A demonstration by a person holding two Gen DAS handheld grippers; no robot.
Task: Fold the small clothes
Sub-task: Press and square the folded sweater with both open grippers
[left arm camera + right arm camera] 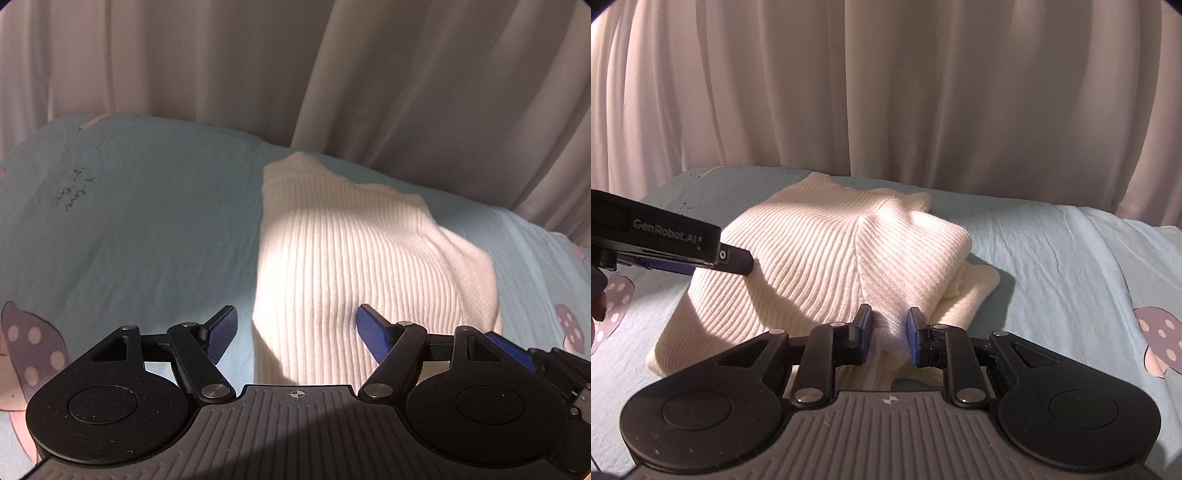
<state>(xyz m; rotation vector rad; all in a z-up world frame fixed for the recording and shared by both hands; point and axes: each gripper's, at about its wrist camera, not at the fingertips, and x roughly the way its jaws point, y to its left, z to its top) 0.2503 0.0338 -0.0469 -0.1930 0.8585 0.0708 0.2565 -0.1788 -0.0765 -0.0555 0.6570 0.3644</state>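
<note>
**Cream ribbed knit lies bunched on the blue bed, one gripper pinching its near edge**

A cream ribbed sweater lies partly folded on a pale blue bedsheet, toward the far edge of the bed where the pinkish-white curtains hang down behind it. The knit is thick and soft-looking, its ribs running in fine parallel lines. From the right wrist view, two panels of ribbing meet along a raised crease running up the middle, the ribs slanting away on either side. A second layer of the same fabric pokes out underneath on the right side, lumpy and uneven. Sunlight falls across the left part of it, and a shadow cuts across the rest.

The right gripper has its blue pads close together with a tuft of the sweater's near edge pinched between them; the fabric bunches up white in the narrow gap.

The left gripper has its jaws spread wide, nothing between them, hovering above the sweater's near left side. Its left finger sits over bare sheet, its right one over the knit.

The sheet is printed with spotted mushrooms near the right edge and a bit of dark handwriting-style script toward the left.
</note>
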